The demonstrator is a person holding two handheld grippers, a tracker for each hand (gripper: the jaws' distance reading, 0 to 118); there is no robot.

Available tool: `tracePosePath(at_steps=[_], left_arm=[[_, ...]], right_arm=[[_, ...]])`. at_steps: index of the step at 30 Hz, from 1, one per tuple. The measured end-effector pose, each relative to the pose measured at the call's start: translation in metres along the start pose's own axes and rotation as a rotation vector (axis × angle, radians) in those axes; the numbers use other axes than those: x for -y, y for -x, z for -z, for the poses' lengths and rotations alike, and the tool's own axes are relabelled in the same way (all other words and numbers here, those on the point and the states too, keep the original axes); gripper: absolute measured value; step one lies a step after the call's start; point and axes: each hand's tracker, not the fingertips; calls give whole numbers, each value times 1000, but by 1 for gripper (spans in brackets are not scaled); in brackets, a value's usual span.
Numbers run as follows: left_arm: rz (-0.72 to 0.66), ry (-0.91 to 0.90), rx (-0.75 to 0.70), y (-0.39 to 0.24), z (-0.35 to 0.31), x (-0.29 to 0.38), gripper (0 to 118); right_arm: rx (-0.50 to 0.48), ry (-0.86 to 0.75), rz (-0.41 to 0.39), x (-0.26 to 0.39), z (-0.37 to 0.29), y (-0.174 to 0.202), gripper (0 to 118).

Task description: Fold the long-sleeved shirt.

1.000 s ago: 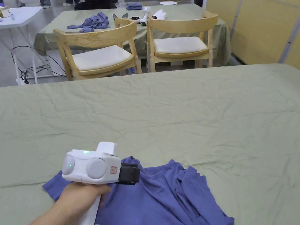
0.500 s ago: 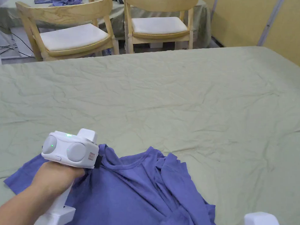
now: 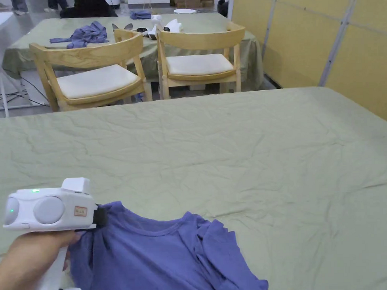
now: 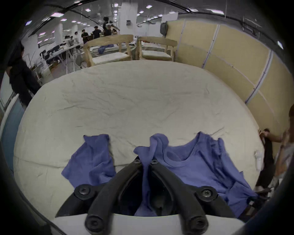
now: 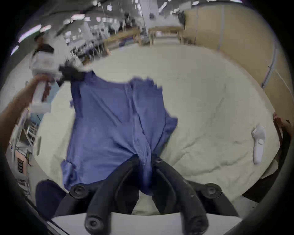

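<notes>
Lying crumpled on near edge of green-covered table, blue shirt is stretching between both claws. Left gripper is pinching bunched shoulder fabric by neckline, lifting it. Right gripper is clamping gathered cloth at opposite end; shirt is spreading away from its jaws toward left gripper.
</notes>
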Motion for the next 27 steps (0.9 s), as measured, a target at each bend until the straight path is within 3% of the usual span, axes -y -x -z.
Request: tracePosePath(at_steps=[5, 11, 14, 18, 27], left_arm=[[-142, -217, 77, 11, -110, 11, 1], [-326, -544, 143, 14, -247, 22, 1], [-364, -681, 140, 13, -294, 12, 1], [-348, -760, 132, 16, -329, -26, 1], [-418, -813, 167, 56, -339, -137, 1]], right_arm=[[68, -323, -84, -7, -78, 14, 15], [91, -625, -44, -55, -139, 18, 15], [90, -710, -69, -103, -156, 22, 15], [51, -727, -30, -186, -171, 23, 15], [117, -638, -82, -393, -152, 42, 14]])
